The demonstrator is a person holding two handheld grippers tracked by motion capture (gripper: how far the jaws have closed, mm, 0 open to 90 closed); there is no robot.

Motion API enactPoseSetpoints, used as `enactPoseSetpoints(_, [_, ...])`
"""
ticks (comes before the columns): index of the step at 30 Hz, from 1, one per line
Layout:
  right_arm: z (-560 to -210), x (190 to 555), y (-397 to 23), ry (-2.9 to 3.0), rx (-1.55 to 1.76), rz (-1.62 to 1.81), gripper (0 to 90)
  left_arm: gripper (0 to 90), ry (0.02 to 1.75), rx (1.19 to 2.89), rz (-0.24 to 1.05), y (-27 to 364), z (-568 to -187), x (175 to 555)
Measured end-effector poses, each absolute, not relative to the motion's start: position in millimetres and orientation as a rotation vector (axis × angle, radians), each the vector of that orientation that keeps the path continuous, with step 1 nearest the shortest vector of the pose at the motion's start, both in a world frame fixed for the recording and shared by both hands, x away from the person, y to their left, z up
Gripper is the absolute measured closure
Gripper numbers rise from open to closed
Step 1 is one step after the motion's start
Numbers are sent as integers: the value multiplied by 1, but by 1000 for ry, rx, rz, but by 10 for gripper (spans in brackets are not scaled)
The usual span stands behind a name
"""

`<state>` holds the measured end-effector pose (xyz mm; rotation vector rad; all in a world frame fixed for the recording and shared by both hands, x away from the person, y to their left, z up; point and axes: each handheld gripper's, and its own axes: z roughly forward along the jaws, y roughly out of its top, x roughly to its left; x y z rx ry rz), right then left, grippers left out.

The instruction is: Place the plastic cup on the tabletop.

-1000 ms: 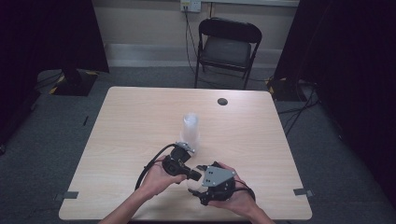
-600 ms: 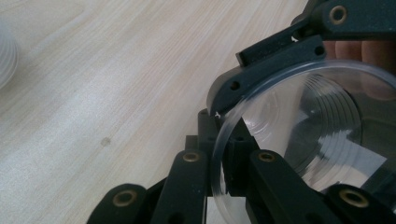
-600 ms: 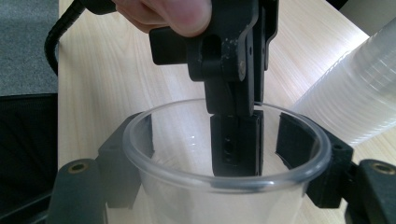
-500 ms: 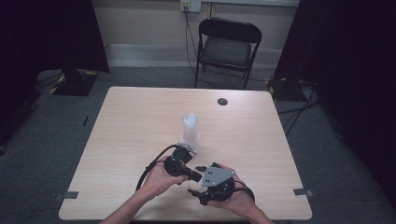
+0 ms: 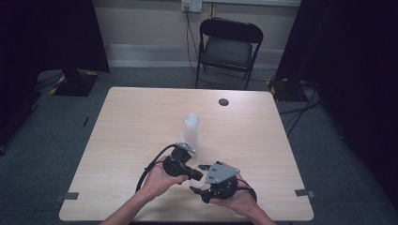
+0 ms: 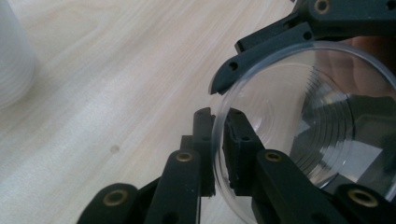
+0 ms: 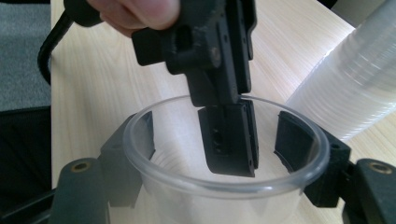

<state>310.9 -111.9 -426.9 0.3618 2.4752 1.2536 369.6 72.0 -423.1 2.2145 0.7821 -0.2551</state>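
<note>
A: Comparing the high view with the one half a second earlier, little has shifted: both grippers stay low at the near edge of the table (image 5: 141,117), still meeting tip to tip. The handover appears to be mid-course, not finished.

B: What holds the clear cup (image 7: 224,177)?

A: Both. In the right gripper view the right gripper (image 7: 224,154) has its jaws spread wide around the cup's outside, one on each flank. The left gripper (image 6: 219,154) has its jaws nearly closed, pinching the cup's rim, one jaw inside and one outside.

B: Where is that in the high view?

A: Between the hands, just in front of the cup stack (image 5: 191,131); the cup itself is too transparent there to make out, so the grip can probably be read from the gripper views alone. The left gripper view adds the stack's white side (image 6: 14,56) close by.
</note>
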Motion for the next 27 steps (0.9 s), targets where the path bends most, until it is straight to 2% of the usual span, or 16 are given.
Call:
enactPoseSetpoints(17, [-428,315,-122,2438,463,1248,289,694,773,2118,-156,80,-417,367])
enactPoseSetpoints(27, [-429,325,-131,2418,561,1258,290,526,801,2022,-56,93,-412,365])
